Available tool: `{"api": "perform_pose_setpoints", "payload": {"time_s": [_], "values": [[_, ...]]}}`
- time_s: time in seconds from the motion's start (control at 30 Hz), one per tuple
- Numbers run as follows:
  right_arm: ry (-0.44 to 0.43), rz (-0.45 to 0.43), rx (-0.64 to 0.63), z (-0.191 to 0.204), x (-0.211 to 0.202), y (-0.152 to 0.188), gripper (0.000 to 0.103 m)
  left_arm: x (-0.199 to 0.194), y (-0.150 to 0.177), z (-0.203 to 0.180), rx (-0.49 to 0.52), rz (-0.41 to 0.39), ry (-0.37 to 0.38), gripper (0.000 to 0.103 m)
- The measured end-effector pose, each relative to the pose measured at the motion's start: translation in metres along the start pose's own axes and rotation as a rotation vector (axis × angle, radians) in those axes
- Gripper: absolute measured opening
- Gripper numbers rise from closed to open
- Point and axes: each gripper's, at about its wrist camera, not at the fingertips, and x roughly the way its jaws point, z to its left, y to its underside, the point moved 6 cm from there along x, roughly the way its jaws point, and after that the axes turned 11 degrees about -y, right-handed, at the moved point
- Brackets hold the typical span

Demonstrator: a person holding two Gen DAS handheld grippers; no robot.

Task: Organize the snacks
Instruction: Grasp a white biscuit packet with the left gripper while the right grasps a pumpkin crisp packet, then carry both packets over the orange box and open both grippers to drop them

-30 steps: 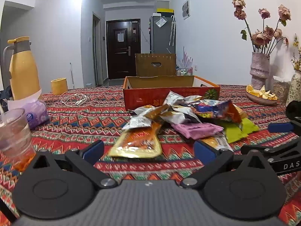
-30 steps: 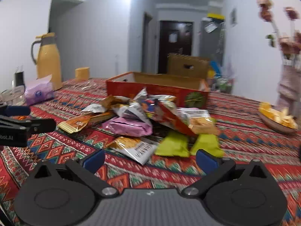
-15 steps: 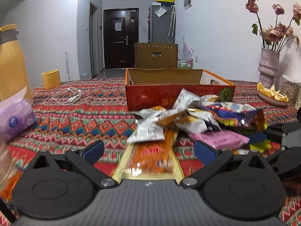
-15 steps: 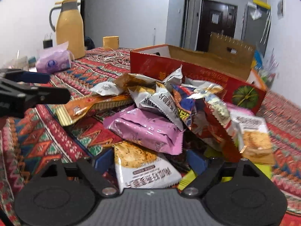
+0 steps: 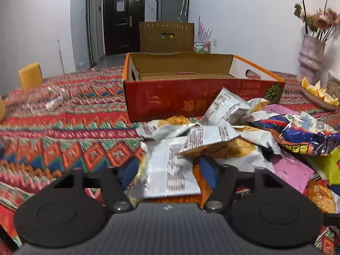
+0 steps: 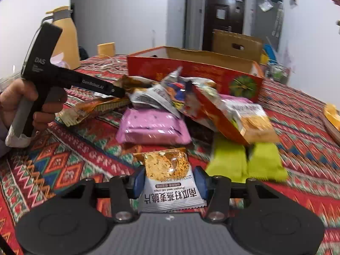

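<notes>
Tablecloth [image 5: 63,136] in red zigzag bands covers the whole surface, and on it stands one open red box [image 5: 191,97] with a bare cardboard floor. Just in front of the box, touching its near wall, lies the snack pile [image 6: 182,106]: crinkled foil packs, white, pink, blue-and-orange and lime (an exact count is not possible where they overlap). Countable from the right wrist are two lime packs [image 6: 246,161] side by side and one pink pack [image 6: 153,125].

The left gripper [image 5: 167,174], whose jaws have just been closing, sits with its blue pads against the sides of a white pack [image 5: 170,174] at the pile's near edge. The right gripper [image 6: 169,183] has likewise just been closing and is clamped on one white oat-crisp pack [image 6: 170,182], lying apart in front of the pile.
</notes>
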Motion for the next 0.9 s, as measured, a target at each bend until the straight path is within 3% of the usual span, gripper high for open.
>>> {"api": "perform_pose_setpoints", "payload": {"time_s": [0.03,0.1,0.23,0.3,0.6,0.9], "values": [[0.006,0.0,0.014,-0.001,-0.004,0.002,0.048,-0.001,0.001,0.001,-0.012,-0.002,0.011,0.045],[0.011,-0.012,0.055,-0.003,-0.011,0.009,0.049,-0.005,0.001,0.004,-0.042,-0.007,0.009,0.039],[0.022,-0.023,0.052,-0.001,-0.014,0.013,0.048,-0.023,0.003,0.007,-0.05,-0.002,-0.011,0.039],[0.026,-0.017,0.042,0.001,-0.015,0.013,0.043,-0.04,0.005,0.007,-0.032,-0.023,-0.025,0.039],[0.009,-0.022,0.027,0.032,-0.039,0.029,0.038,-0.145,0.038,0.012,-0.08,-0.078,-0.051,0.039],[0.031,-0.145,0.019,0.05,-0.105,0.039,0.038,-0.227,0.072,-0.001,-0.119,-0.134,-0.036,0.039]]}}
